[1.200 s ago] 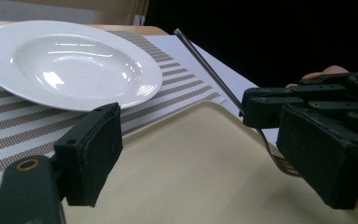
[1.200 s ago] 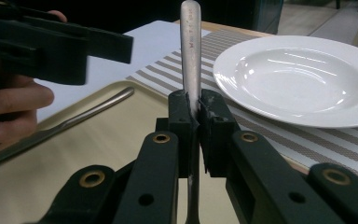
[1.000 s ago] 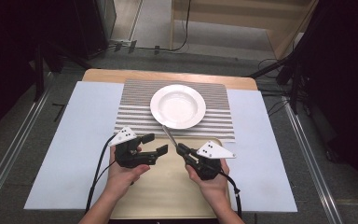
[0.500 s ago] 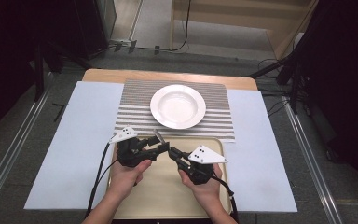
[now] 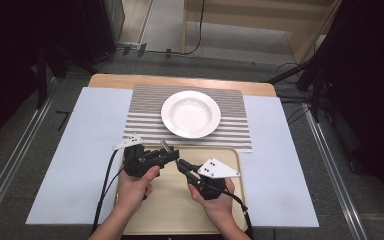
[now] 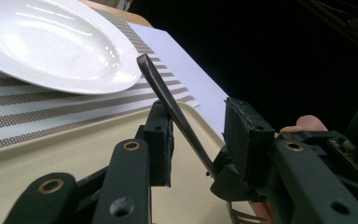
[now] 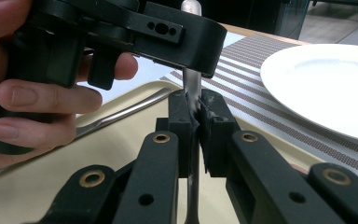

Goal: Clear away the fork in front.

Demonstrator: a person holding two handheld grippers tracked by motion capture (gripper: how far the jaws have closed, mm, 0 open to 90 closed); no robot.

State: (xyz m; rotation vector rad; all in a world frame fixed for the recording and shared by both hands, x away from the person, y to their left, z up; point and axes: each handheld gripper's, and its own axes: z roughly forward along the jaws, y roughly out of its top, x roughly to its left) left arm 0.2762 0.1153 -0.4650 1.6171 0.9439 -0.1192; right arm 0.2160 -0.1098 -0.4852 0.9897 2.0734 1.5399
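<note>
Over a beige tray [image 5: 180, 215], the left gripper [image 5: 167, 156] is hovering with its jaws spread apart on either side of a metal fork handle [image 6: 168, 100], which is rising toward twelve o'clock between them without being squeezed. At four o'clock from it, the right gripper [image 5: 182, 166] is clamping its jaws tight on the same fork [image 7: 192, 88], holding it lifted above the tray's top edge, handle end pointing up toward the left gripper. A second piece of cutlery [image 7: 121, 114] is lying flat on the tray. At twelve o'clock beyond both grippers, a white plate [image 5: 190, 113] is sitting on a striped placemat [image 5: 145, 112].
</note>
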